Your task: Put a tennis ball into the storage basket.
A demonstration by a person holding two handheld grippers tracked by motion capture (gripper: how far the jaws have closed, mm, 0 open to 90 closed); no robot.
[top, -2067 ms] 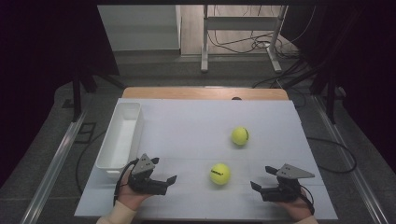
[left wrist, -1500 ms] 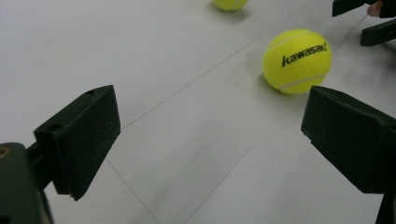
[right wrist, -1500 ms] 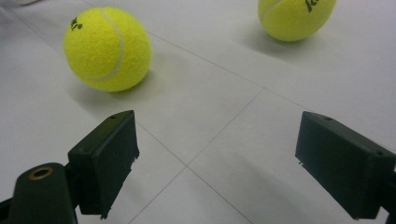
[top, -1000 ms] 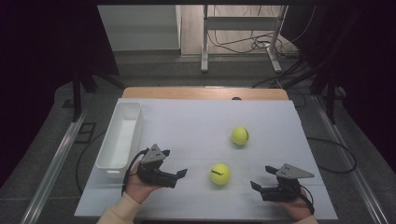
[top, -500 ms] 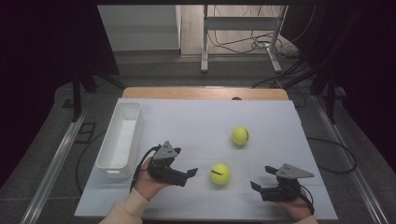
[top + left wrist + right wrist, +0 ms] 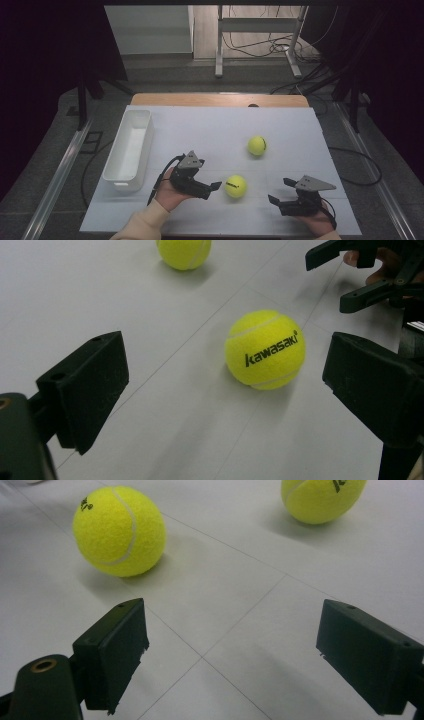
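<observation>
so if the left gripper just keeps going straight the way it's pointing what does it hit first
Most likely the near tennis ball: the open left gripper points at it, and it sits just ahead between the jaw lines, slightly right of centre.

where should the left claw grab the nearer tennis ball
Across its widest middle, coming level from the left claw side. The nearer tennis ball is round, rests free on the table, and already lies ahead of the open jaws.

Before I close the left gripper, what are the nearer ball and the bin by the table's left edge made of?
The nearer tennis ball: fuzzy yellow felt, a pale seam and black Kawasaki print, likely over rubber. The white bin: smooth, thin-walled with rounded corners, probably moulded plastic, though the high view leaves that open.
</observation>
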